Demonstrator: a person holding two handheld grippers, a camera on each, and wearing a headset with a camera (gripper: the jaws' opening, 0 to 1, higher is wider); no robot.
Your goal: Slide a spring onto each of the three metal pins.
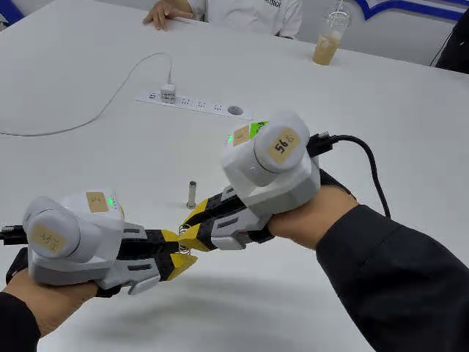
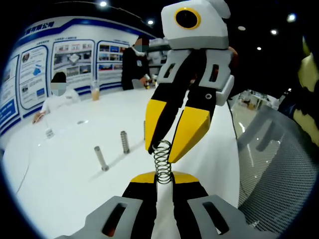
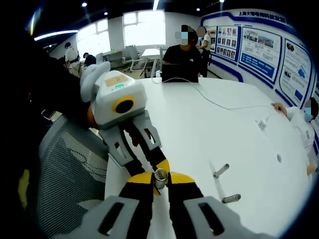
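A small steel spring (image 2: 162, 162) is held in the air between both grippers, above the white table (image 1: 88, 176). My left gripper (image 2: 163, 179) is shut on its lower end. The right gripper (image 2: 162, 151) comes in from above and pinches the upper end. In the right gripper view the spring (image 3: 160, 175) shows end-on between my right gripper's (image 3: 158, 180) yellow tips, with the left gripper (image 3: 157, 167) meeting them. The jaws meet low in the head view, left gripper (image 1: 187, 260) and right gripper (image 1: 187, 233). Bare metal pins (image 2: 101, 158) (image 2: 124, 142) stand upright on the table; one pin (image 1: 192, 194) is just beyond the tips.
A white power strip (image 1: 194, 104) with a plugged charger and cable lies further back. A drink cup (image 1: 327, 40) stands near the far edge, where a person's hand (image 1: 165, 13) rests. A grey mesh chair (image 2: 271, 164) is beside the table.
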